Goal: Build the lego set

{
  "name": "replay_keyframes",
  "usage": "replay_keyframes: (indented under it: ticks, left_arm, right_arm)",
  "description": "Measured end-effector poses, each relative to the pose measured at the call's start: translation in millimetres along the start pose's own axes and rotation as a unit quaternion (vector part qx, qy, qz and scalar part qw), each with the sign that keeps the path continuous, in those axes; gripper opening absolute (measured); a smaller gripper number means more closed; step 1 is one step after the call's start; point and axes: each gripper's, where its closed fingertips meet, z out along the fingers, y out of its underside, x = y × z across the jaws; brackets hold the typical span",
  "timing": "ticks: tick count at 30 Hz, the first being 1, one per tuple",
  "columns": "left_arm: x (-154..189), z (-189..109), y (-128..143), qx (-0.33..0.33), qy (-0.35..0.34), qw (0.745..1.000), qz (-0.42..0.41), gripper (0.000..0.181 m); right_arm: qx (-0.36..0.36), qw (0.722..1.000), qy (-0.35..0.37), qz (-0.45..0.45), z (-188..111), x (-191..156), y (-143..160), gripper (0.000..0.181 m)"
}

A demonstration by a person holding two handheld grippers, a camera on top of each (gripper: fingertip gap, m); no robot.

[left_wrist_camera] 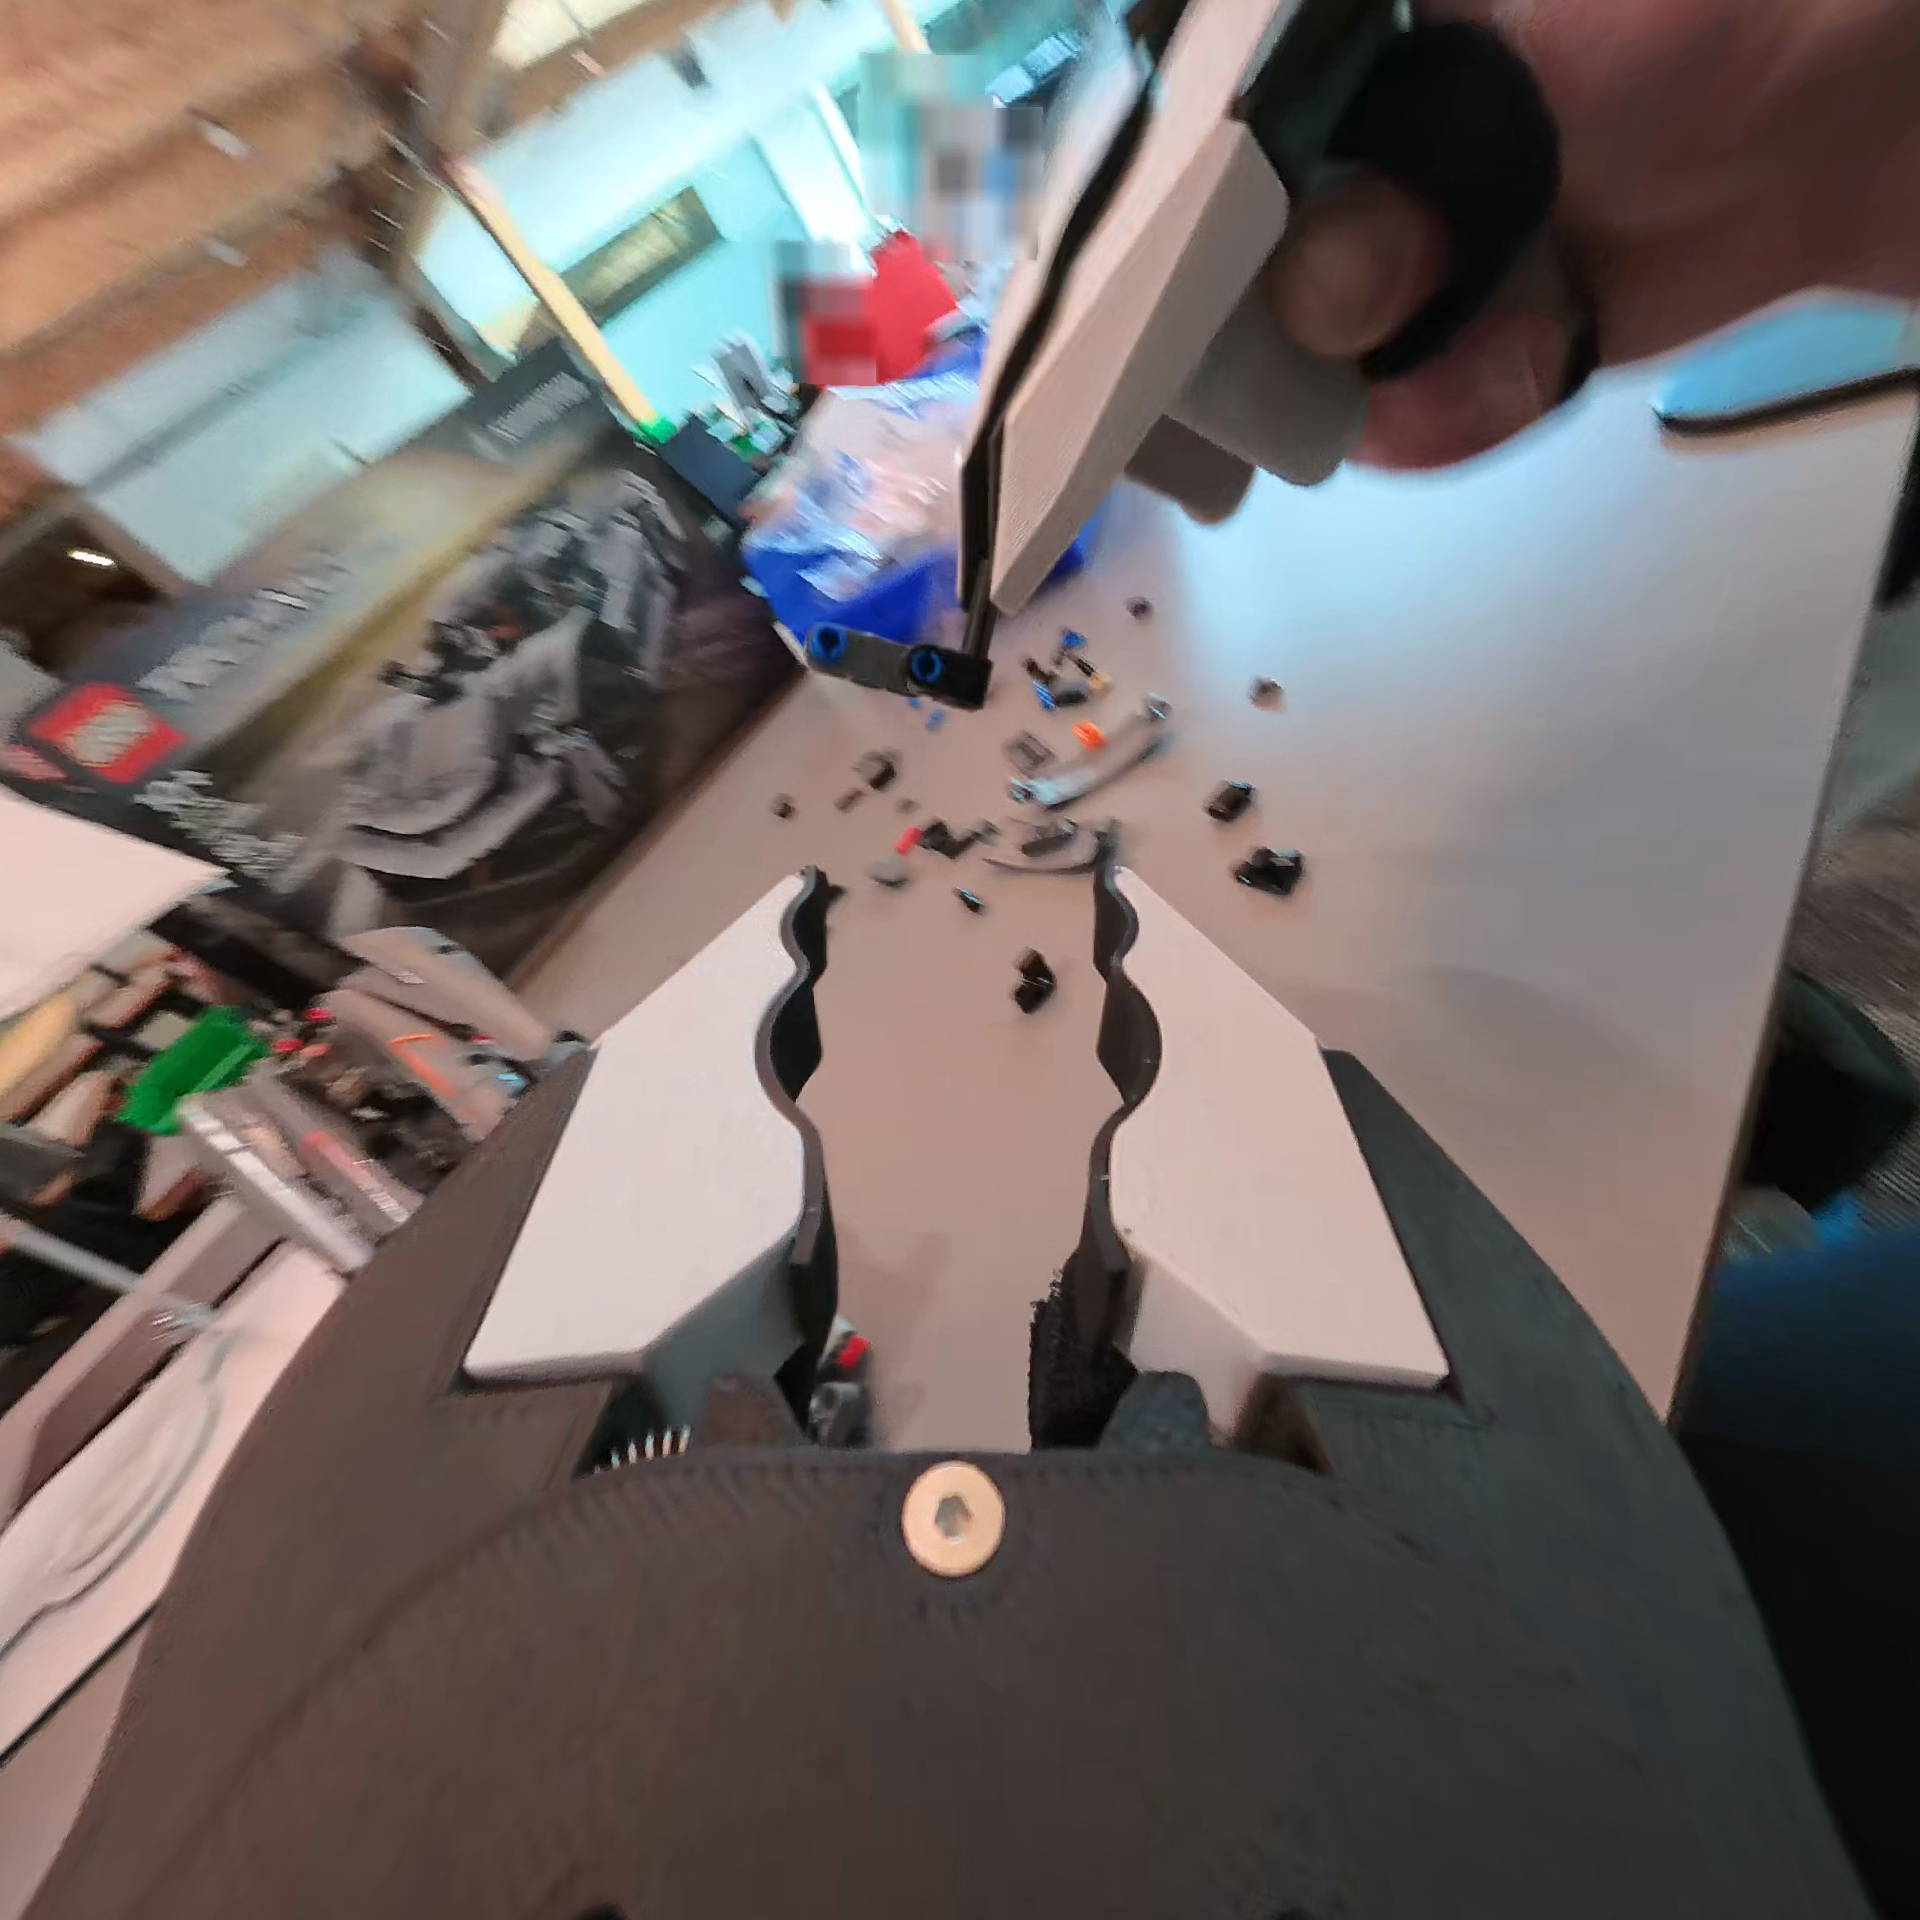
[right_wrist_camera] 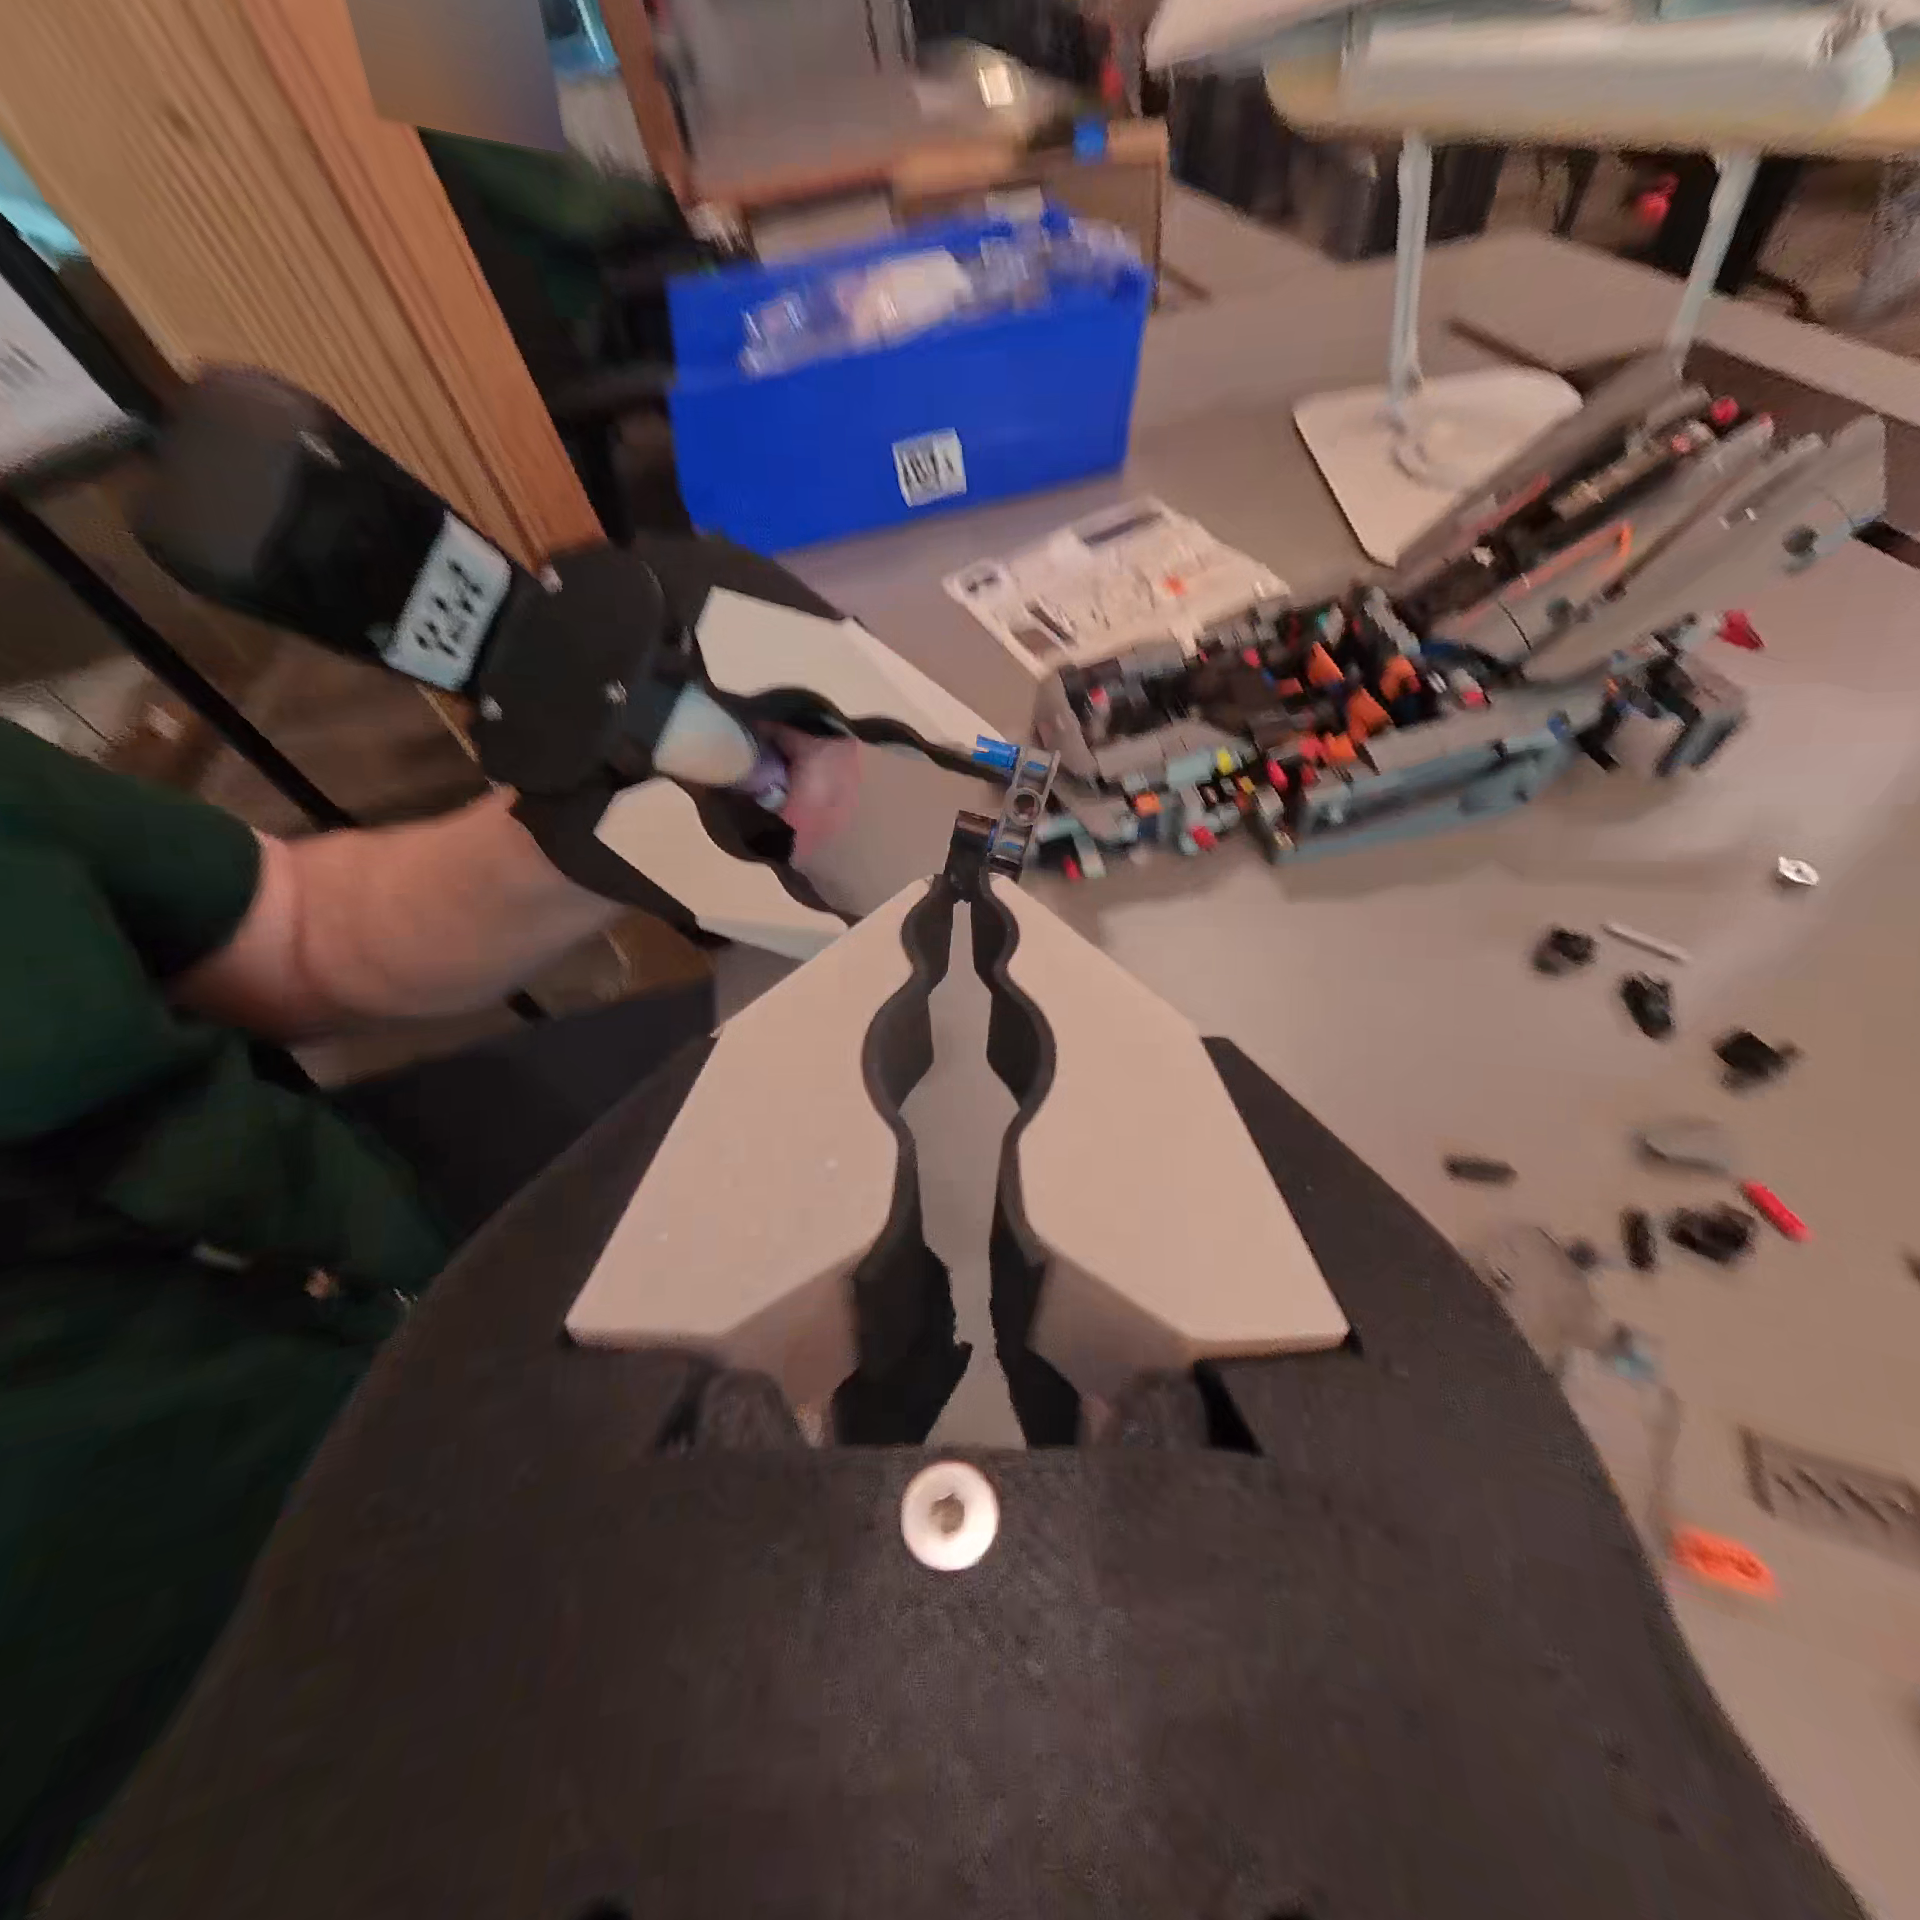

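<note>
**Lego: one beam held up, the rest on the table**

A short black beam point(left_wrist_camera: 896, 665) with blue pins in its holes hangs in the air, pinched at one end by the right gripper point(right_wrist_camera: 966, 883). A partly built grey model point(right_wrist_camera: 1382, 717), packed with black, orange and red parts, sits on the table point(right_wrist_camera: 1299, 997) with a long grey section leaning up from it. Loose pieces point(right_wrist_camera: 1652, 1101), mostly black with a few red and orange, lie scattered nearby. The instruction sheet point(right_wrist_camera: 1112, 582) lies flat beside the model.
</note>
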Motion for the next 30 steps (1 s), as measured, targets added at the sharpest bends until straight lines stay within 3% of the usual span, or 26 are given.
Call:
replay_keyframes:
  ticks: [3,7,12,18,21,27,30]
  left_arm:
    - [-10,-10,-10,0.023,-0.030,0.999,0.001,0.052]
    - [-17,-20,-24,0.045,-0.052,0.997,0.021,0.054]
    - [-17,-22,-32,0.054,-0.053,0.995,0.057,0.054]
    - [-10,-26,-37,0.071,-0.053,0.992,0.090,0.040]
    - [-13,-30,-37,0.078,-0.060,0.991,0.091,0.031]
    - [-16,-36,-37,0.087,-0.067,0.991,0.077,0.031]
    - [-22,-39,-32,0.081,-0.061,0.994,0.034,0.043]
  right_arm:
    - [0.076,0.995,-0.054,0.037,5,-11,-16,0.002]
    - [0.122,0.983,-0.114,0.080,9,-20,-23,0.002]
    - [0.128,0.971,-0.171,0.108,12,-30,-24,0.002]
    - [0.107,0.965,-0.213,0.113,20,-42,-17,0.002]
    - [0.101,0.963,-0.224,0.112,23,-46,-15,0.002]
    - [0.108,0.964,-0.219,0.102,26,-49,-18,0.002]
    - [0.109,0.974,-0.184,0.072,29,-47,-21,0.002]
